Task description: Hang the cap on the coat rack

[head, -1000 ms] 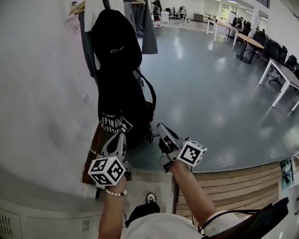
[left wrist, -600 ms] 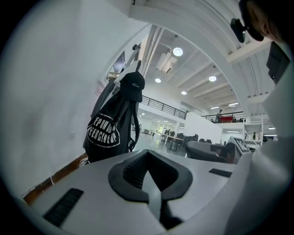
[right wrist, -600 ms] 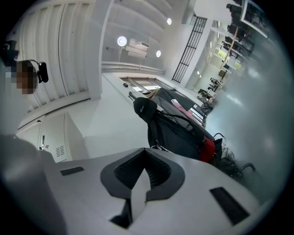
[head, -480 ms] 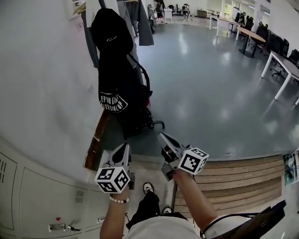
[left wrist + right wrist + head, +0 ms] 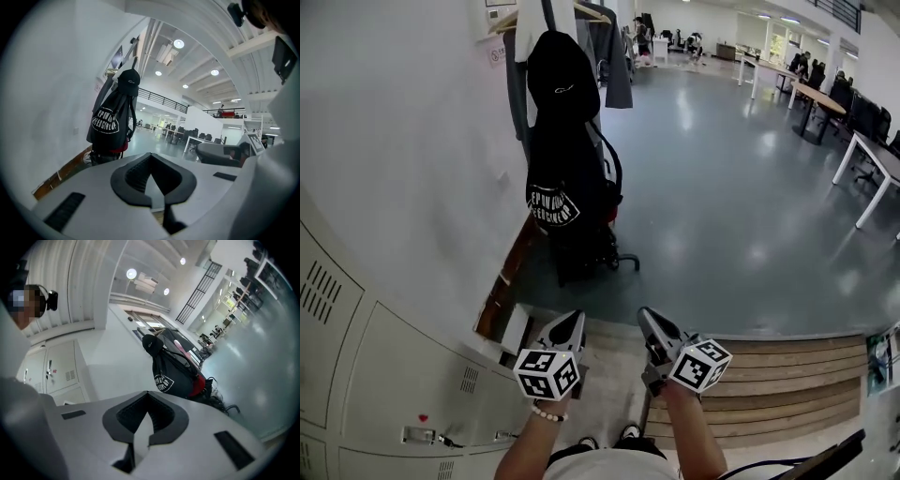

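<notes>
A wide open office with a glossy grey floor (image 5: 722, 197) runs off to the right, where rows of tables (image 5: 874, 148) stand. A white wall (image 5: 412, 141) and pale lockers (image 5: 375, 375) close the left side. Against that wall stands the coat rack (image 5: 548, 14), and the black cap (image 5: 562, 70) sits high on it, draped over the top of a black bag (image 5: 567, 183) with a round white logo that hangs from the same rack. Both gripper views show the cap up there too, well away from the jaws. The left tongs (image 5: 575, 317) and the right tongs (image 5: 647, 314) are held low and close to the person's body, side by side, far from the rack. Each pair is clenched tip to tip with nothing between the pads. Judging by this, the hanging looks complete: the cap rests on the rack with no support from either tool, and nothing obvious is left to do.
</notes>
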